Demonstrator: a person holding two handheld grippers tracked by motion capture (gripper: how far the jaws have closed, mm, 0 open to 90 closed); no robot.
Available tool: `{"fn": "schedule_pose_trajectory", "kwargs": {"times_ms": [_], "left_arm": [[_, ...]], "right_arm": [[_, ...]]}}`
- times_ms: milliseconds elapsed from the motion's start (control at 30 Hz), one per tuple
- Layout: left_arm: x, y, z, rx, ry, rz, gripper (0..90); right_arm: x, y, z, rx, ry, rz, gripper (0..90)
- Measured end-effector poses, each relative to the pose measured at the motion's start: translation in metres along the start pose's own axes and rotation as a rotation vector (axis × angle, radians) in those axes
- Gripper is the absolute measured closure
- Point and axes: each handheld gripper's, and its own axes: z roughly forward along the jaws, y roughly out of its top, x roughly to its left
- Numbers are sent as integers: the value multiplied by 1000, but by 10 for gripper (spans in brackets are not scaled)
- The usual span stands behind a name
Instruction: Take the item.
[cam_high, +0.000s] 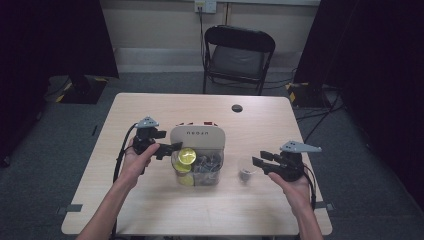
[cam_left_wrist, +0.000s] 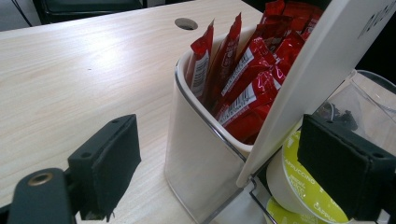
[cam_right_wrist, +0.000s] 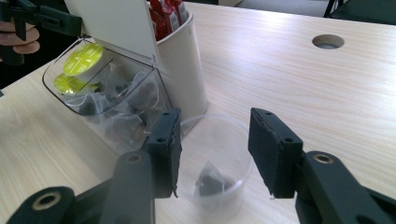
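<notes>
Near the tabletop's right edge, dark pyramid tea bag (cam_right_wrist: 211, 179) already dropped in the clear plastic cup (cam_right_wrist: 219, 154), right gripper (cam_right_wrist: 214, 151) parted around it (nothing held), left gripper (cam_left_wrist: 224, 163) wide at the clear-fronted white organiser box (cam_left_wrist: 196, 154).

One white organiser box (cam_high: 197, 137) is sitting on one desk (cam_high: 150, 205), and one clear plastic cup (cam_right_wrist: 217, 140) is standing beside it, holding one tea bag (cam_right_wrist: 210, 179). Two yellow-lidded coffee capsules (cam_right_wrist: 83, 58) are lying in the clear front bin. Two grippers (cam_high: 167, 149) are showing. One folding chair (cam_high: 239, 52) is standing behind; the red sachets (cam_left_wrist: 243, 79) are too bunched to count.
</notes>
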Motion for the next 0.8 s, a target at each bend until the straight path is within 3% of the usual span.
{"fn": "schedule_pose_trajectory", "kwargs": {"times_ms": [233, 467, 800], "left_arm": [[0, 0, -2, -13, 0, -3, 139], [2, -1, -4, -13, -2, -4, 140], [2, -2, -5, -14, 1, -9, 140]], "right_arm": [[-6, -16, -12, 20, -35, 19, 496], [-15, -36, -20, 34, -105, 42, 417], [-28, -70, -14, 128, -167, 88, 244]]}}
